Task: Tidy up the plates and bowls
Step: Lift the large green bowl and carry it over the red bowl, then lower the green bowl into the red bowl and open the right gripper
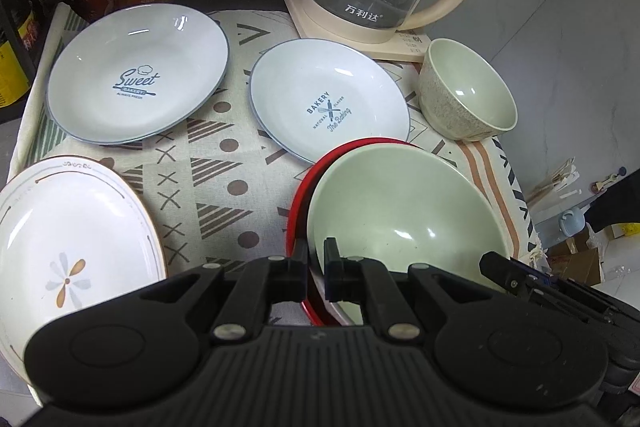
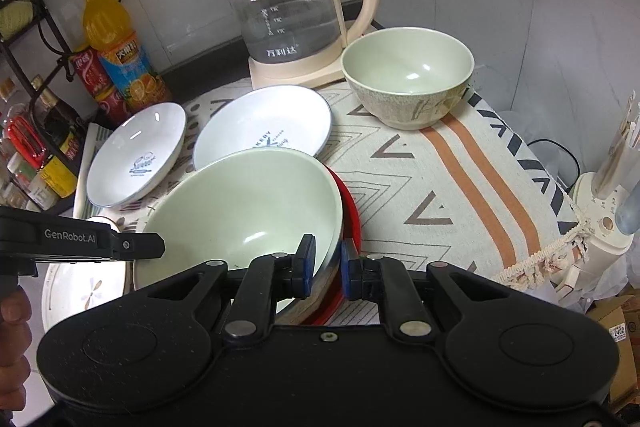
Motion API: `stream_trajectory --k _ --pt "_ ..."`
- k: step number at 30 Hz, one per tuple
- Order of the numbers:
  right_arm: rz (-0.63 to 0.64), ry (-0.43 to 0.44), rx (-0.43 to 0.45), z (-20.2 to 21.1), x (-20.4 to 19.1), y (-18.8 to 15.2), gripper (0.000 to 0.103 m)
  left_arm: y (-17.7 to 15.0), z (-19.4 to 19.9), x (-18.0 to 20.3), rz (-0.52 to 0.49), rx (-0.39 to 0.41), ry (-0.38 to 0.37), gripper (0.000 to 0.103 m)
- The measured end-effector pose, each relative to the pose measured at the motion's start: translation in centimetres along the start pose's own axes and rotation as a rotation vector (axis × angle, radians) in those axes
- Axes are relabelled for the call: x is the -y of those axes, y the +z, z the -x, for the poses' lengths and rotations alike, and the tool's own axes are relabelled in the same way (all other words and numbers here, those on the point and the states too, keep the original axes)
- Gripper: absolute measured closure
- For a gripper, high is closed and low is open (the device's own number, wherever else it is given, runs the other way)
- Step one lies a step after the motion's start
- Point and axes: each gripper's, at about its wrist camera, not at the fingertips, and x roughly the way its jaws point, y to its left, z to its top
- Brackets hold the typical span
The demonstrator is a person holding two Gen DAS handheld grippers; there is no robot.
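Both grippers pinching the stacked bowl pair, sorting barely begun.

My left gripper and right gripper clamp the wide pale-green bowl nested in the red dish; two white bakery plates, the flowered oval plate and small speckled green bowl lie unstacked.

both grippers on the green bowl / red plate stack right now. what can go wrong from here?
1. The large green bowl sits tilted in the red plate; lifting unevenly could slide it out.
2. The left gripper and right gripper pinch opposite rims; uneven pulls could twist or drop the stack.
3. The stack's far edge overlaps the Bakery plate; dragging could knock it.
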Motion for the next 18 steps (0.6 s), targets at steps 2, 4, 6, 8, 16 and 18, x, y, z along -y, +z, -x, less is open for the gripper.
stream_trajectory --k 2,4,6,8,16,18 --pt "0.000 -0.003 -0.007 -0.2 0.0 0.0 0.090 0.1 -0.1 0.0 0.001 -0.005 -0.003 0.097" --pt "0.000 -0.007 -0.014 -0.4 0.0 0.0 0.090 0.1 -0.1 0.1 -0.002 -0.007 -0.002 0.097" --pt "0.004 -0.011 -0.012 -0.5 0.0 -0.1 0.090 0.1 -0.1 0.3 -0.003 -0.007 0.004 0.096" --pt "0.007 -0.015 -0.011 -0.5 0.0 -0.1 0.091 0.1 0.0 0.4 -0.001 -0.009 0.003 0.093" --pt "-0.012 -0.035 0.004 0.3 -0.1 0.0 0.089 0.7 2.4 0.5 -0.015 0.052 0.024 0.058" --pt "-0.025 -0.039 0.017 0.8 -0.1 0.0 0.089 0.6 3.1 0.3 -0.015 0.069 0.021 0.053"
